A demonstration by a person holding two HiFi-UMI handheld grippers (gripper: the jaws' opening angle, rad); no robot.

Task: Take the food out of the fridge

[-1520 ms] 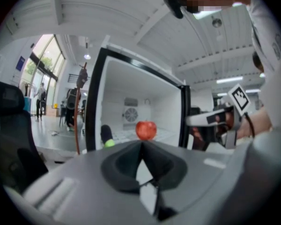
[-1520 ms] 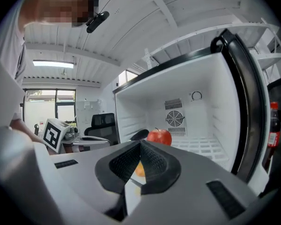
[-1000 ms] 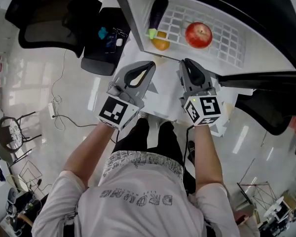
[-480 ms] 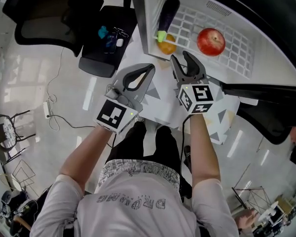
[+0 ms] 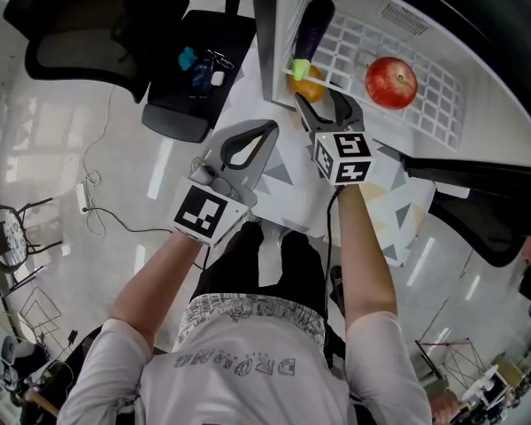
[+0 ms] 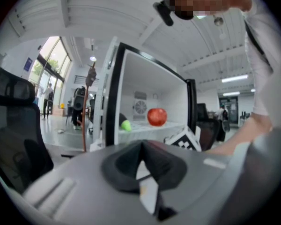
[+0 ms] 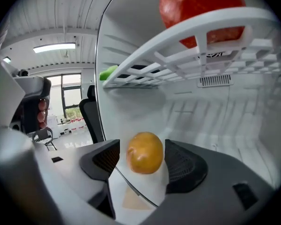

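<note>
Right gripper [image 5: 320, 101] jaws opening around orange fruit [image 7: 144, 152], seemingly slightly upright-oval, pads clear of it, aubergine [image 5: 311, 27] lying front-to-back, green stem end nearest that gripper, left gripper [image 5: 267, 129] jaws together, empty

The head view looks steeply down from above and in front of the fridge [image 5: 279, 51]. It takes in both arms, with the open compartment at the top of the frame. The left gripper [image 5: 271, 129] carries its camera outside, well in front of the fridge, facing the open front almost level. The right gripper [image 5: 320, 103] holds its camera at the fridge's mouth, under the wire shelf [image 7: 178, 60], angled upward. It is very near the orange [image 7: 144, 152], which lies between its opening jaws. All three views share the apple [image 5: 391, 82].
</note>
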